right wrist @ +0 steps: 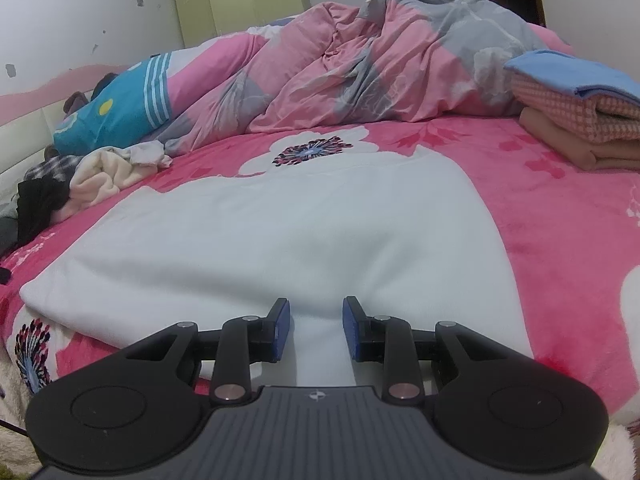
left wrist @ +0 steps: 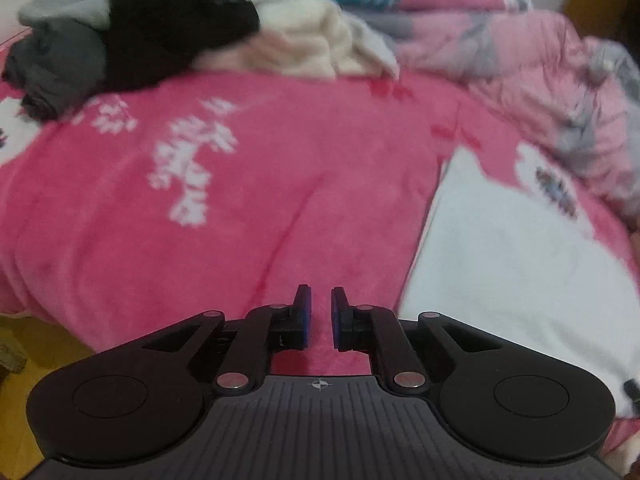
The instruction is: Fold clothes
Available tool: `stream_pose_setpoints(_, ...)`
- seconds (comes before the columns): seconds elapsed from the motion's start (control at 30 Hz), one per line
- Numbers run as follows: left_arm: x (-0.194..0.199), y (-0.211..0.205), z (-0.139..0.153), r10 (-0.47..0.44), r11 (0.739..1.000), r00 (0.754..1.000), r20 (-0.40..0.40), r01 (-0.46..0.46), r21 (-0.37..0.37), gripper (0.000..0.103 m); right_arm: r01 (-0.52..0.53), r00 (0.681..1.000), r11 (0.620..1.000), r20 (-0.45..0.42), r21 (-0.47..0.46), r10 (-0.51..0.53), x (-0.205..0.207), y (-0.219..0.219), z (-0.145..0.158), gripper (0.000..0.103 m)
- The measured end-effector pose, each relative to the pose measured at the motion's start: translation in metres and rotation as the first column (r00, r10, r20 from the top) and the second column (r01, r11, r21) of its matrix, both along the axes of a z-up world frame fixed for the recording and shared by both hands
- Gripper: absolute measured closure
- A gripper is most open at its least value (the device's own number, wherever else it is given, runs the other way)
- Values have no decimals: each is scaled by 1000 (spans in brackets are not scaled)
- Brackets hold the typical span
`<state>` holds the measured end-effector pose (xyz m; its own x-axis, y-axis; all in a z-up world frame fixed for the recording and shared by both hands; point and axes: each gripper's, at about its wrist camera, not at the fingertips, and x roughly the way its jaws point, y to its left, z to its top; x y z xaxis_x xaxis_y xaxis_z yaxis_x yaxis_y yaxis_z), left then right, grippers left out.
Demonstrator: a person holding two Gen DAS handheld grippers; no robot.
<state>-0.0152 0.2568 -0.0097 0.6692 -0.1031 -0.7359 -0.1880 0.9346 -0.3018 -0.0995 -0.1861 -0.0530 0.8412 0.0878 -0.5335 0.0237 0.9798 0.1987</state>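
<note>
A white garment point(right wrist: 288, 232) lies spread flat on the pink flowered blanket point(right wrist: 560, 240). My right gripper point(right wrist: 317, 320) is open at its near edge, and a strip of the white cloth runs between the two fingers. In the left wrist view the same white garment point(left wrist: 500, 264) lies to the right. My left gripper point(left wrist: 321, 312) hovers over the bare pink blanket point(left wrist: 240, 220) to the left of that garment. Its fingers stand only a narrow gap apart with nothing between them.
A heap of unfolded clothes point(left wrist: 160, 40), black, grey and cream, lies at the far left of the bed. A folded stack point(right wrist: 580, 116) sits at the far right. A crumpled pink and grey quilt point(right wrist: 380, 60) and a blue pillow point(right wrist: 116, 116) fill the back. The bed edge and wooden floor point(left wrist: 36, 344) are at lower left.
</note>
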Motion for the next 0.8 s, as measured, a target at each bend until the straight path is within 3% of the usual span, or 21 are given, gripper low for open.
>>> stream_pose_setpoints(0.1,-6,-19,12,-92,995,994,56,95,-38,93,0,1000,1000,-2,0,0,0,0,0,72)
stream_pose_setpoints(0.2,-2,-57,10,-233,972,968,89,234,-4,92,-3,1000,1000,-7,-2,3,0,0,2,72)
stream_pose_setpoints(0.27,4,-75,-1,-285,958,956,70,285,11,91,-6,1000,1000,-15,-5,6,-1,-1,4,72)
stream_pose_setpoints(0.4,13,-87,-25,-307,951,951,-22,308,30,91,17,999,999,-34,-36,-19,-10,-5,18,72)
stream_pose_setpoints(0.5,9,-82,-10,-294,956,954,62,294,7,90,10,1000,999,2,-40,-10,-12,-4,37,72)
stream_pose_setpoints(0.63,8,-91,-2,-314,949,938,150,316,11,82,-104,994,993,32,-51,105,16,34,36,72)
stream_pose_setpoints(0.8,11,-140,-28,-415,910,904,107,411,58,77,-224,974,970,25,-94,227,41,78,22,72)
